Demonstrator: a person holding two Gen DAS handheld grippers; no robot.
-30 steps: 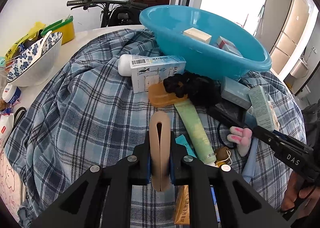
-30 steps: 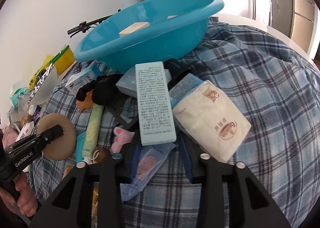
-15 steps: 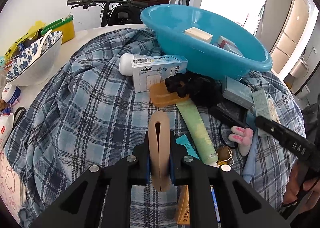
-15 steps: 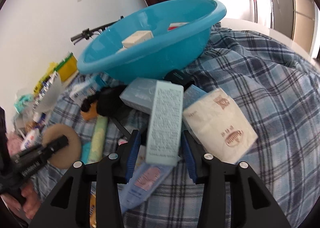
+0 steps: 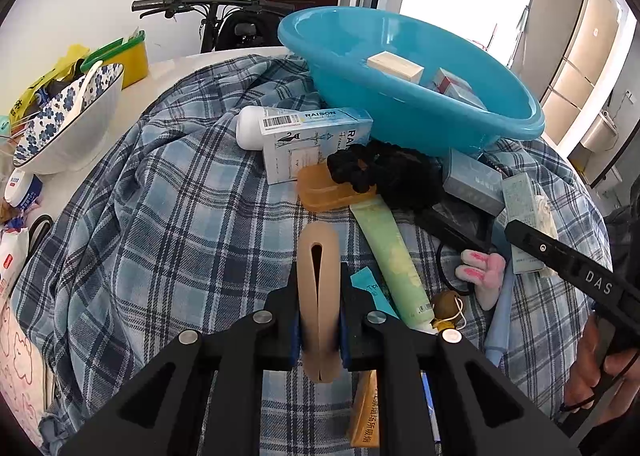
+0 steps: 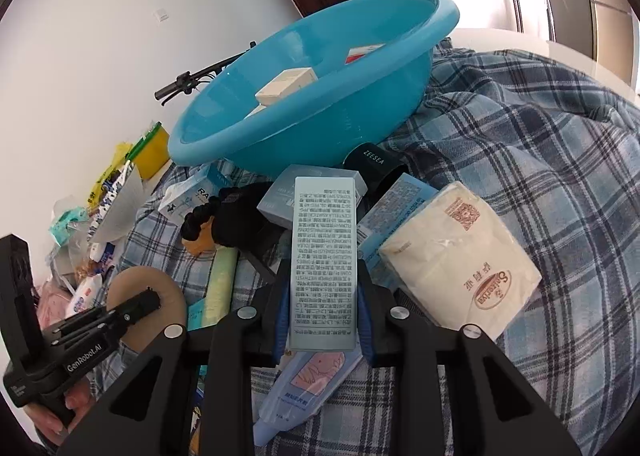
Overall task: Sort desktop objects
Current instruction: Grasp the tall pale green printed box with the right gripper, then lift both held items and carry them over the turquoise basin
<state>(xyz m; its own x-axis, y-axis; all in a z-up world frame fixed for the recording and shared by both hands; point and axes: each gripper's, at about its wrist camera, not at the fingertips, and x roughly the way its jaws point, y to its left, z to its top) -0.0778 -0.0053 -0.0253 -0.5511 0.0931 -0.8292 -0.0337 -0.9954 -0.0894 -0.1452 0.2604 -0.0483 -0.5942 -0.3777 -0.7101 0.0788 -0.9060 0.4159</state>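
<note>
The pale box (image 6: 324, 264) stands between the blue pads of the right gripper (image 6: 325, 296), long axis running straight out along the fingers toward the basin (image 6: 280, 135); the jaws have just been closing and now pinch it by its long sides, its far end lifted over the pile, so it looks gripped rather than merely straddled. The basin lies straight ahead and above that gripper, beyond the clutter, its rim tilted this way; that line, box to basin, is what I judge the coming move turns on, and the right hand is the nearer of the two for it (the left is busy). The left gripper (image 5: 319, 320) is clamped tight on a tan puff (image 5: 319, 288), squeezed to a folded strip that stands up between the pads; it sits off to the left of the pile, over the plaid cloth (image 5: 168, 223).

Counted: one basin, with at least three small boxes visible inside from the left wrist view; two grippers; one puff; one green tube (image 5: 394, 256); one black scrunchie (image 5: 384, 171) on one amber soap dish (image 5: 328, 191); one tissue pack (image 6: 460, 256) just right of the held box; one white bottle (image 5: 252, 125); one RAISON carton (image 5: 312, 143); one patterned bowl (image 5: 68, 123) well apart at the left.
</note>
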